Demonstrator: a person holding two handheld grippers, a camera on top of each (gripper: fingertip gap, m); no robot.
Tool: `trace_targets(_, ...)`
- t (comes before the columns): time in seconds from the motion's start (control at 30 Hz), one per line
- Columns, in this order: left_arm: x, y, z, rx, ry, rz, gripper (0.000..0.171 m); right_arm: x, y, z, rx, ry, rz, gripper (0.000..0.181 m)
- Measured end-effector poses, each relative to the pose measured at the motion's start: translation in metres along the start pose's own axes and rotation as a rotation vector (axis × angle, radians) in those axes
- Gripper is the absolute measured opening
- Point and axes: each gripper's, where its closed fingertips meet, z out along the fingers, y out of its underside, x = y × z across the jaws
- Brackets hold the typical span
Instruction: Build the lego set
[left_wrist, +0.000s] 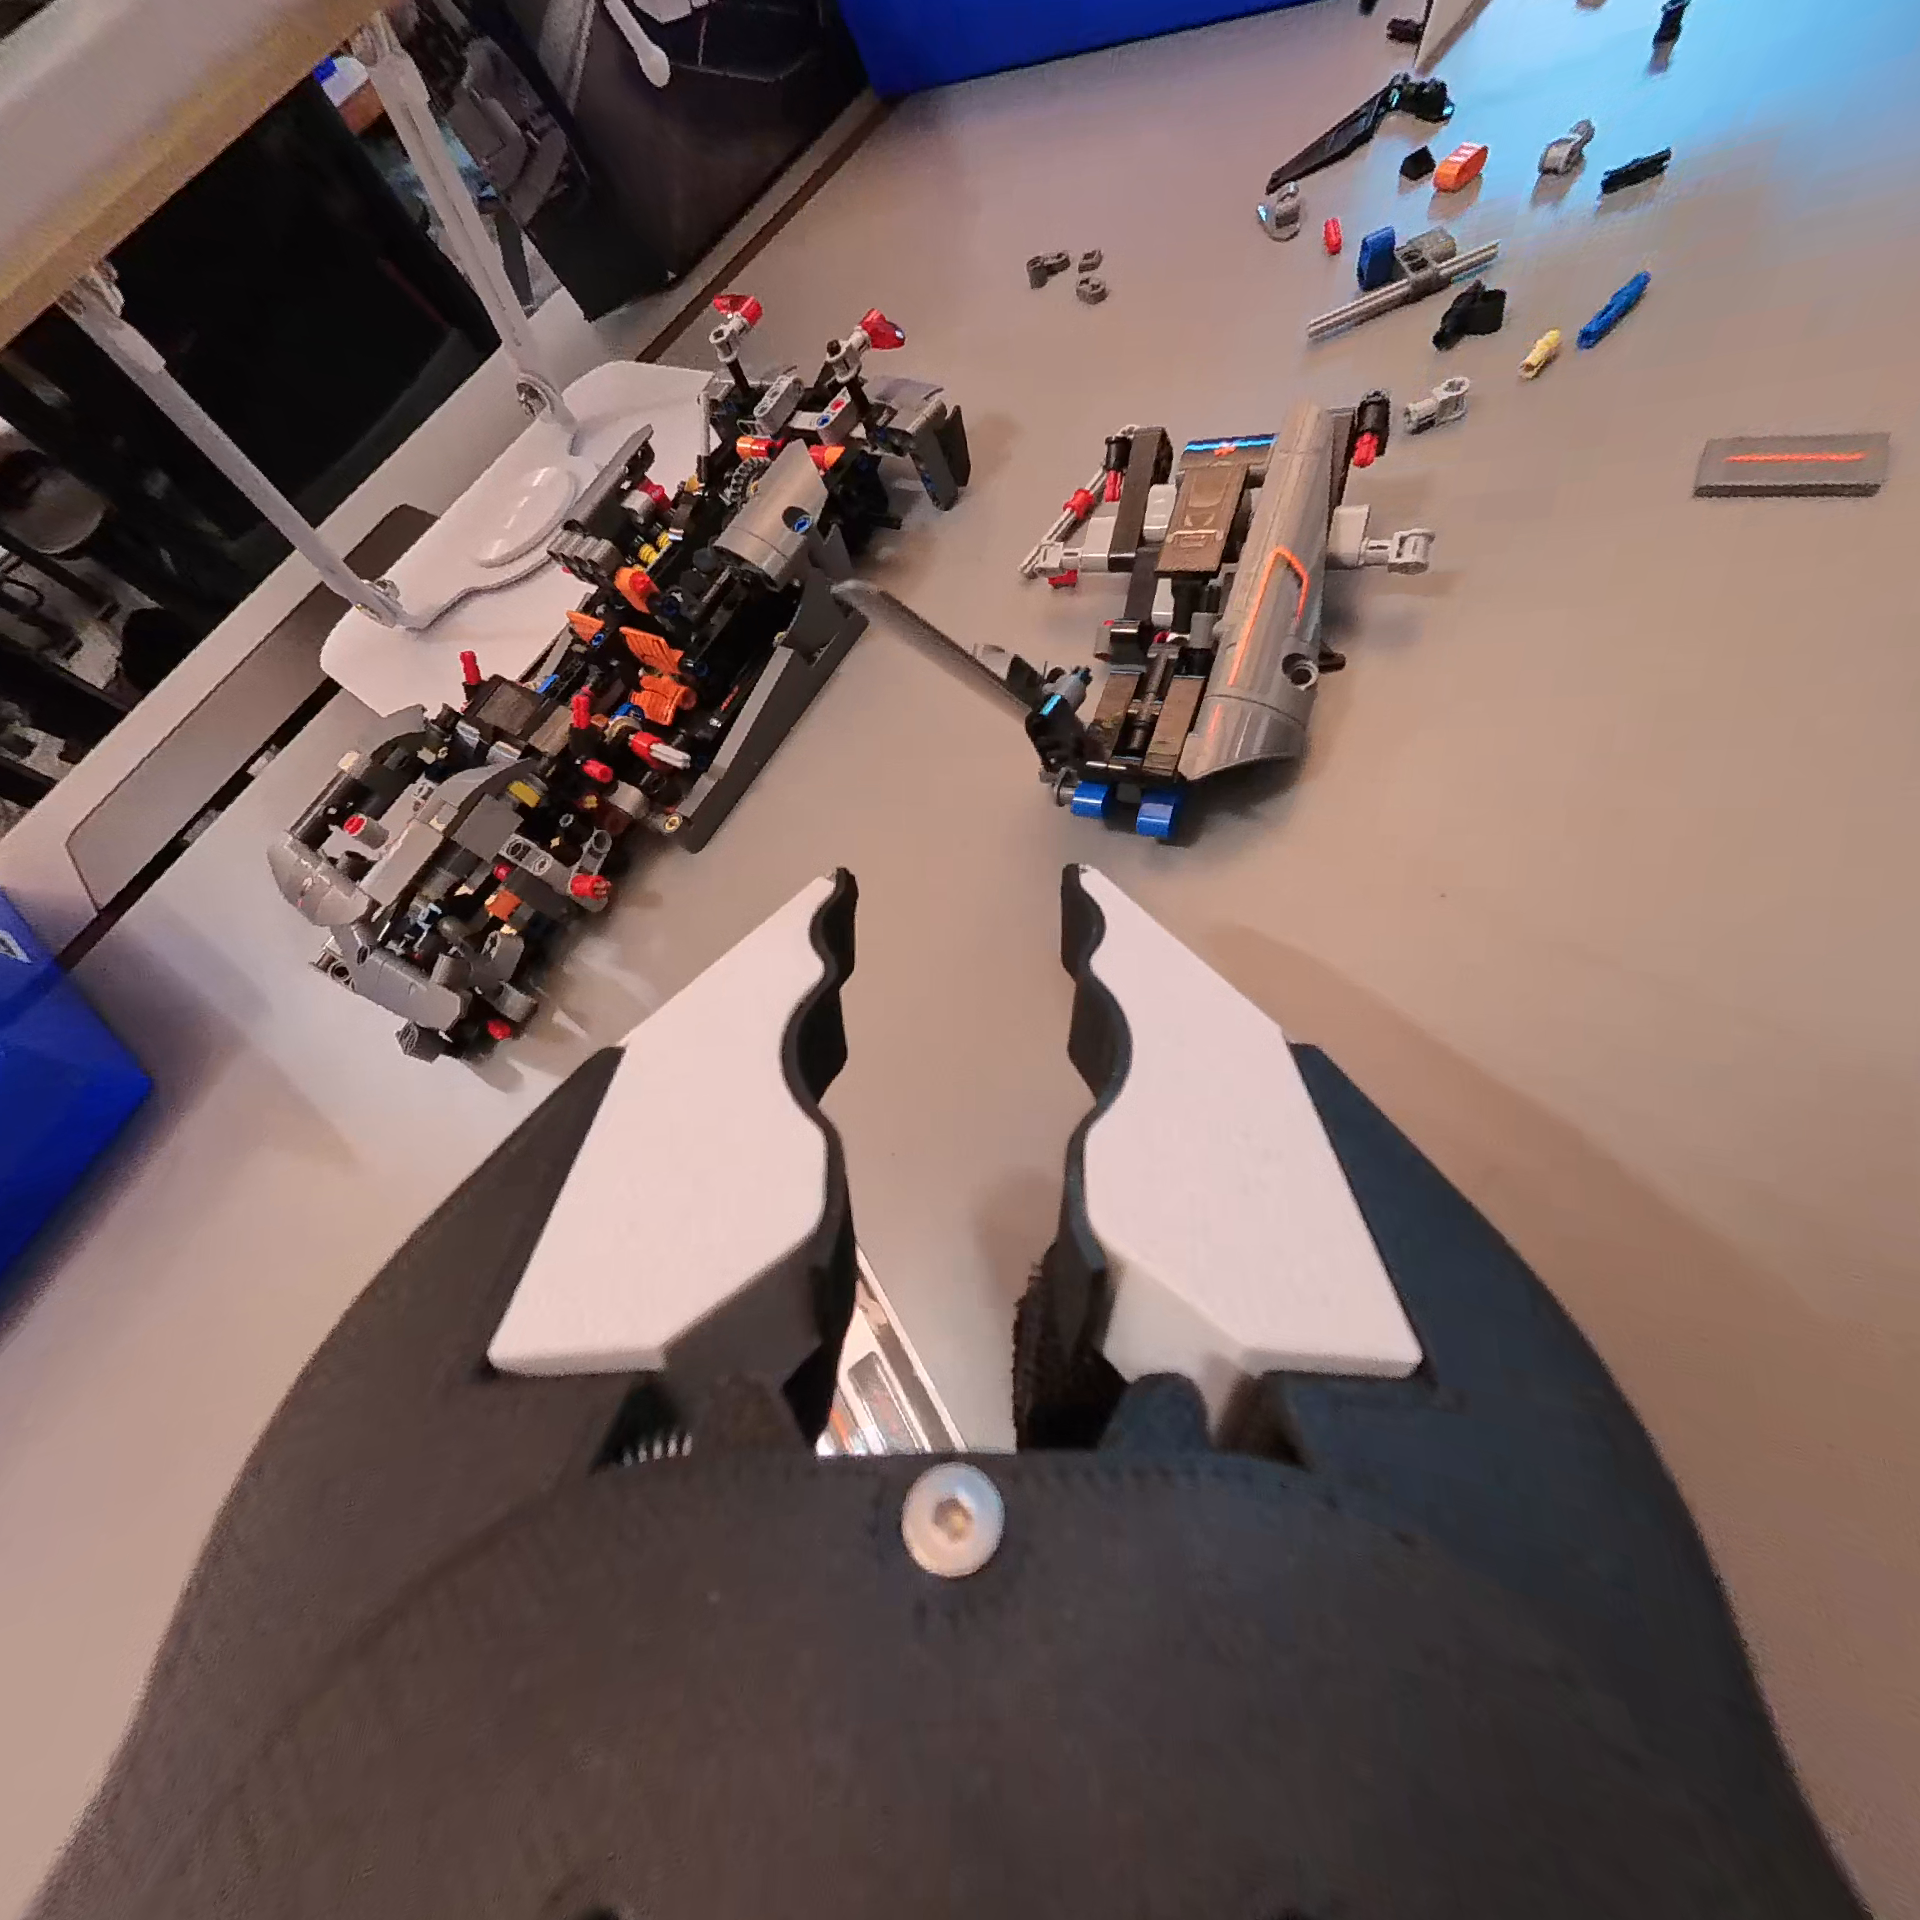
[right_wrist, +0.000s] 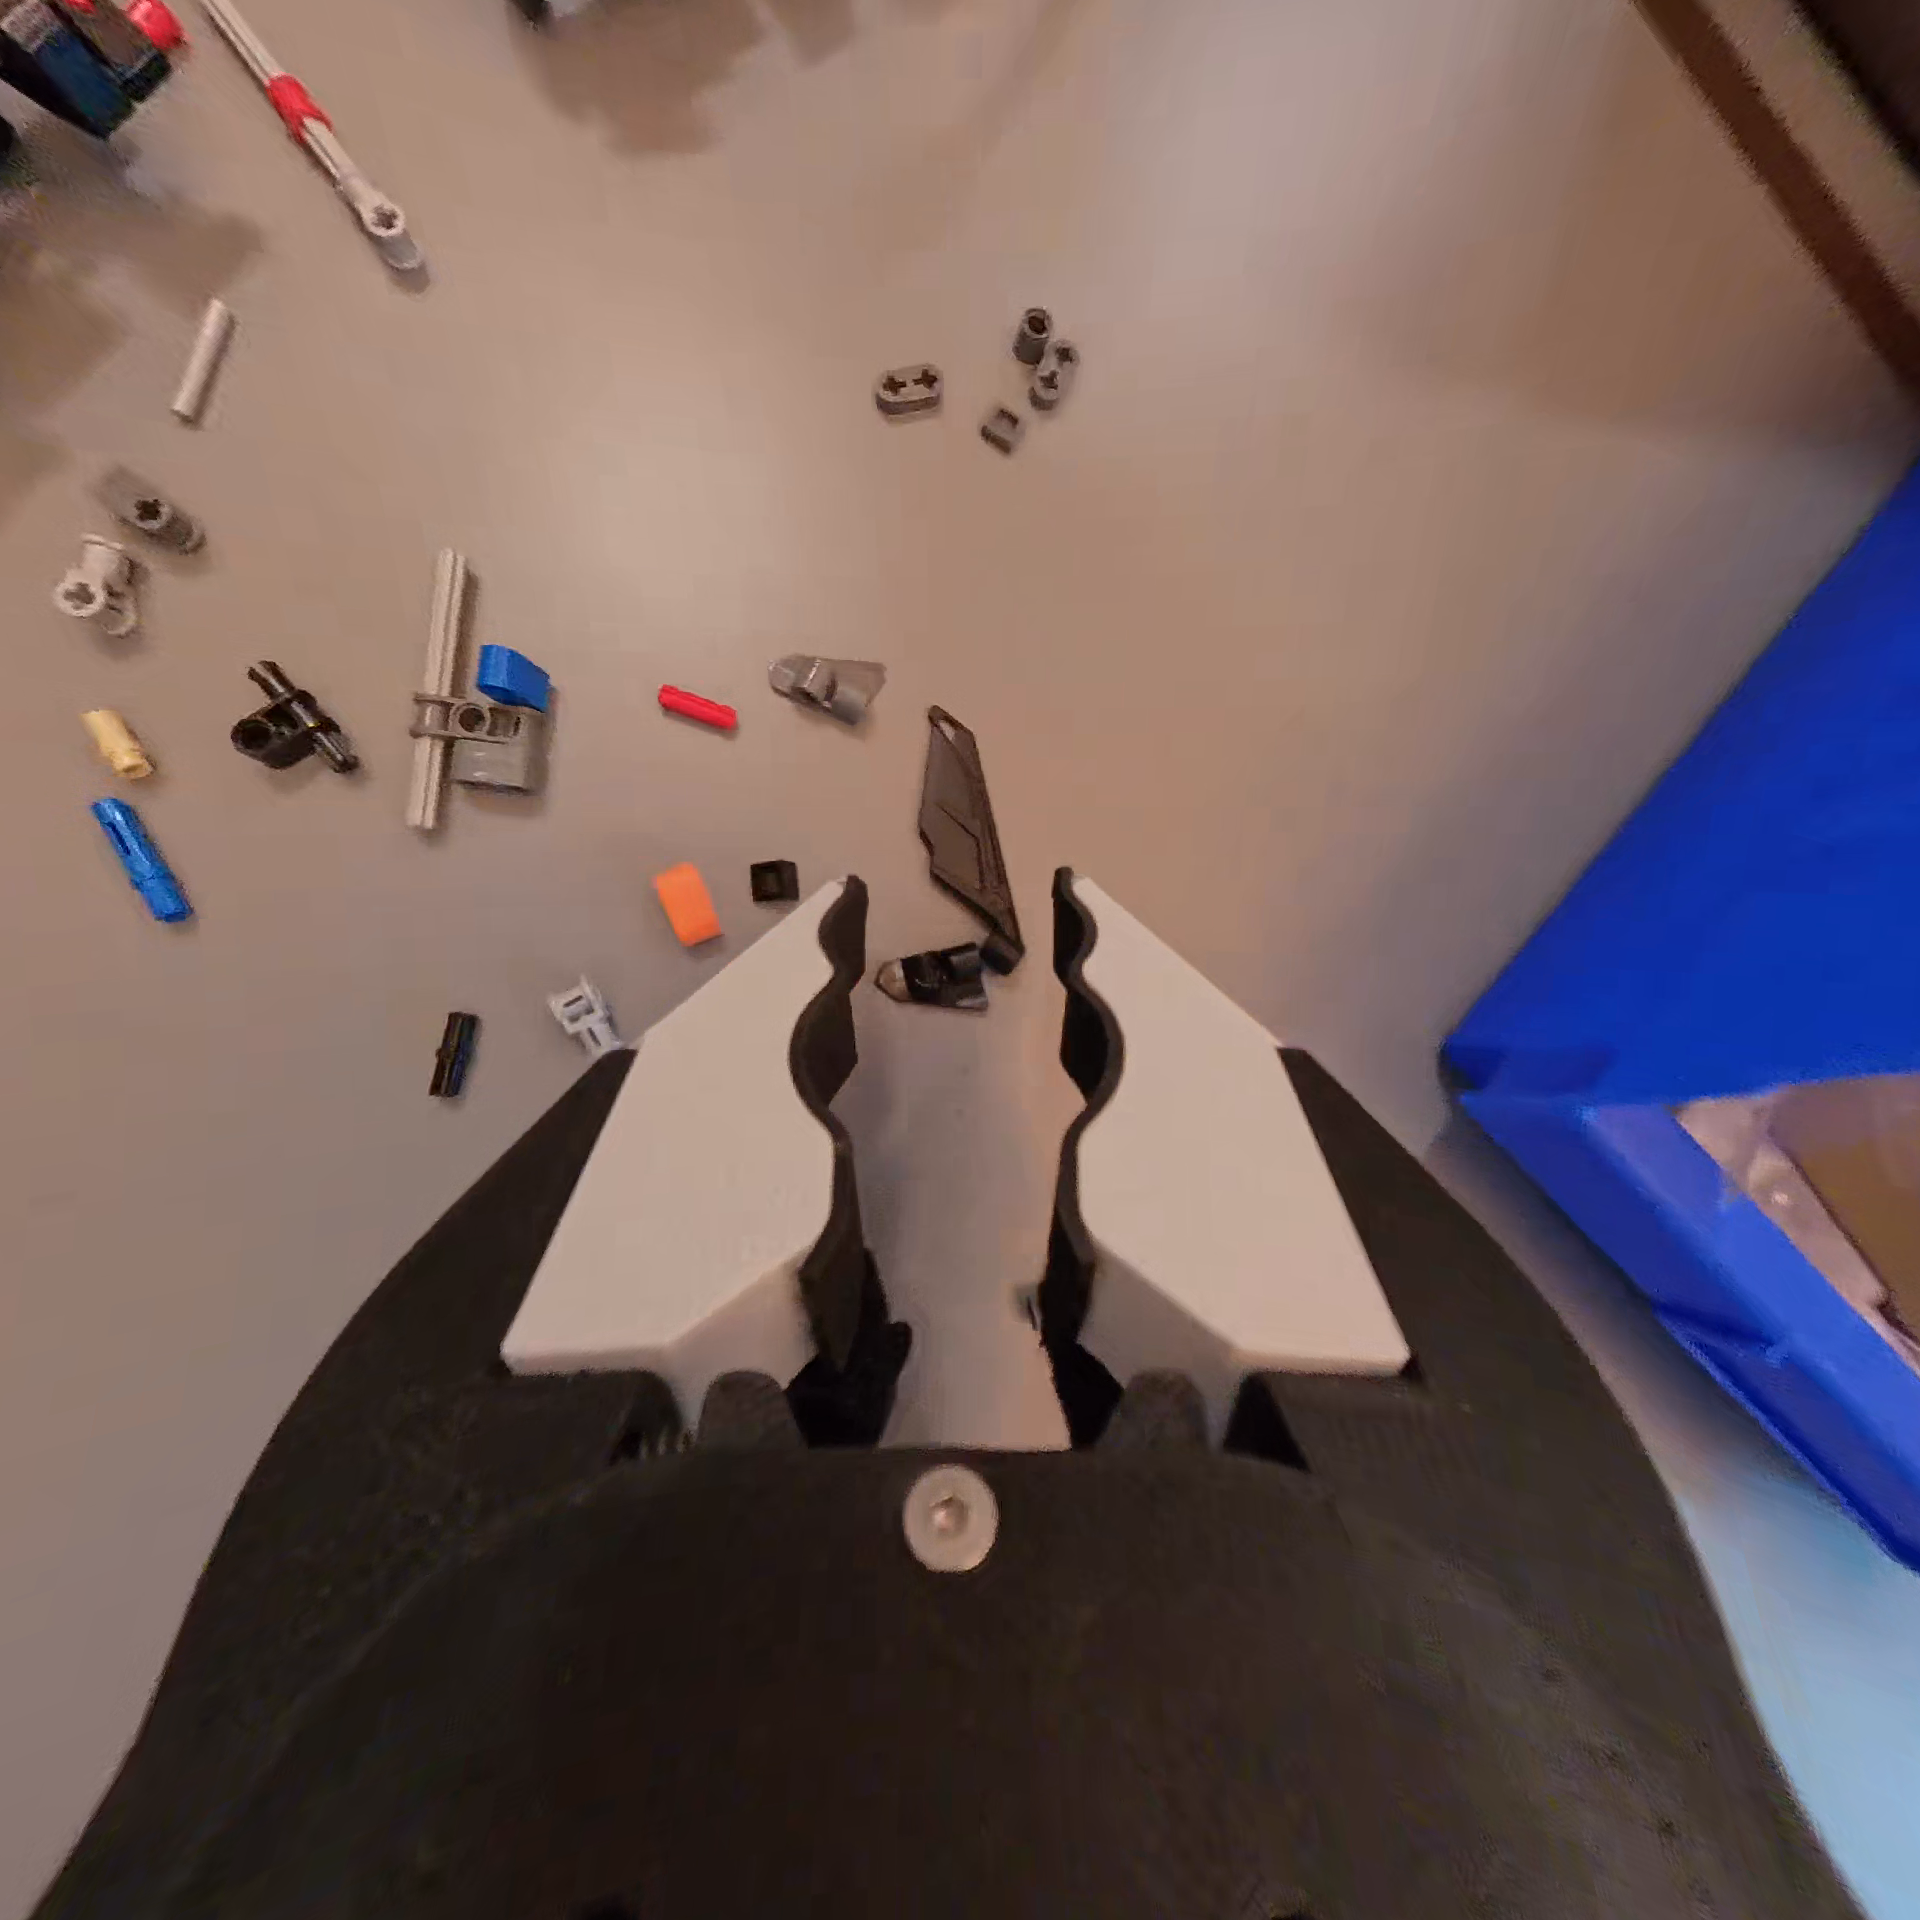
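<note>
Plainly, no writing reads; each hand-held gripper gapes empty above table.

Grey table, lego on top.
Big chassis, smaller body section, loose parts, blue bin at edge.

Left gripper: black, grainy printed body, broad and rounded, silver hex screw dead centre. White angular finger plates with wavy black inner edges toward twelve o'clock. Right gripper: same black shell, white fingers, matching silver screw.
</note>
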Motion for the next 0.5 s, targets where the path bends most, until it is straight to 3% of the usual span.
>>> trace_targets(0.1, 0.0, 0.0, 0.002, -0.003, 0.001, 0.002, 0.038, 0.0, 0.01, 0.013, -0.076, -0.033, -0.003, 0.029)
trace_targets(0.23, -0.005, -0.002, 0.0, 0.007, -0.024, 0.001, 0.039, -0.002, 0.008, 0.019, -0.072, -0.063, 0.0, 0.01)
trace_targets(0.5, -0.008, -0.014, -0.004, 0.044, -0.05, 0.005, 0.04, -0.001, -0.003, 0.016, -0.007, -0.05, -0.002, 0.0)
